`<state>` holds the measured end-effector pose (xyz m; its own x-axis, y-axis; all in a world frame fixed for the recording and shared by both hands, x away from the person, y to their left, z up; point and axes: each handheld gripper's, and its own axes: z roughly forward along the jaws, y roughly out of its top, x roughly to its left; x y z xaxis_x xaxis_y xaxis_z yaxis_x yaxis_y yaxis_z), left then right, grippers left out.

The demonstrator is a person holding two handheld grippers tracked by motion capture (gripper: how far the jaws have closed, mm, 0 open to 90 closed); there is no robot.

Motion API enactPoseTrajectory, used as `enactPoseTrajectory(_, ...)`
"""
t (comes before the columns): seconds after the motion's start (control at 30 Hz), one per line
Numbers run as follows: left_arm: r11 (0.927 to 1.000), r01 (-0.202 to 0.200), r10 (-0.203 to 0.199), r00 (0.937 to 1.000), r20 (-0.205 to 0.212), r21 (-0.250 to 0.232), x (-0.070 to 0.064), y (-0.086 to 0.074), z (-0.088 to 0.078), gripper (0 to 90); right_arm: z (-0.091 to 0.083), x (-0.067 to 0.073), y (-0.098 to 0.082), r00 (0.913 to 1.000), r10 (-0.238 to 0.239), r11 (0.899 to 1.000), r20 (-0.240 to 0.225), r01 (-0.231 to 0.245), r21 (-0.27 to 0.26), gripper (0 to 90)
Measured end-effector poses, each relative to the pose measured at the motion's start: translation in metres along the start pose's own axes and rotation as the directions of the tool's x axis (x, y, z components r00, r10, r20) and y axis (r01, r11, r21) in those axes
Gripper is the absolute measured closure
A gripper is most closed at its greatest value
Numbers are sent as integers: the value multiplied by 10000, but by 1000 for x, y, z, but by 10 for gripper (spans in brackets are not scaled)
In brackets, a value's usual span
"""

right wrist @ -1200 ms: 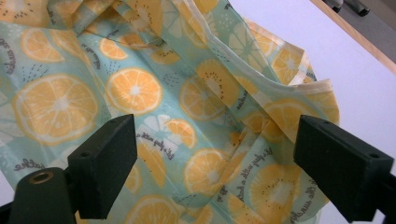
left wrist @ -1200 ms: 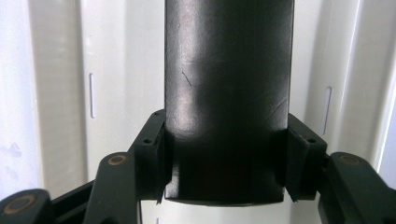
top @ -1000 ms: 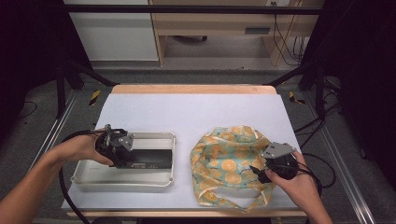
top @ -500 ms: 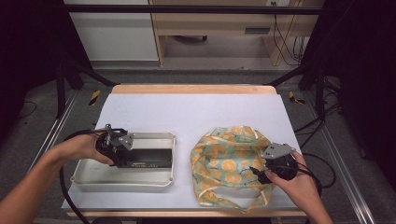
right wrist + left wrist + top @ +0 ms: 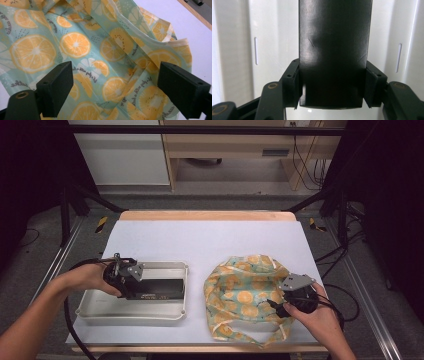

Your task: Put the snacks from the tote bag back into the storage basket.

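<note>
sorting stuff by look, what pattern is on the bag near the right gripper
Orange and lemon slices on pale teal, with small dark script: the bag shows best in the right gripper view.

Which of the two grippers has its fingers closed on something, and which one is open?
The left gripper has its fingers closed on the black box in the white tray. The right gripper is open above the fruit-print bag.
</note>
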<state>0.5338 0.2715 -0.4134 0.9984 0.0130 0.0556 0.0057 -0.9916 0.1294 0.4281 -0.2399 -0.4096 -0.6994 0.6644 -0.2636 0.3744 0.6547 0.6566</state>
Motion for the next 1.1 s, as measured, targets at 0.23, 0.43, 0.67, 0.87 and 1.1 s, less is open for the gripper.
enactPoseTrajectory(0.23,9997,242,-242,9997,-68,-77,-1,-1,-1,261,-2,0,-1,10000,8,10000,-38,-8,-11,137)
enactPoseTrajectory(0.43,9981,531,-540,9980,-317,-302,-4,0,-9,173,-3,0,-1,10000,-10,10000,-35,10,-19,136)
enactPoseTrajectory(0.67,9951,857,-883,9947,-525,-491,-9,6,-18,120,-5,-1,0,10000,29,10000,-13,-29,-72,134)
enactPoseTrajectory(0.87,9930,1003,-1041,9928,-595,-628,-13,13,-21,99,-6,-2,-2,10000,52,10000,15,-52,-68,132)
enactPoseTrajectory(1.1,9904,1040,-1126,9890,-957,-906,-19,25,-29,82,-9,-3,-1,9999,154,9997,37,-153,-164,128)
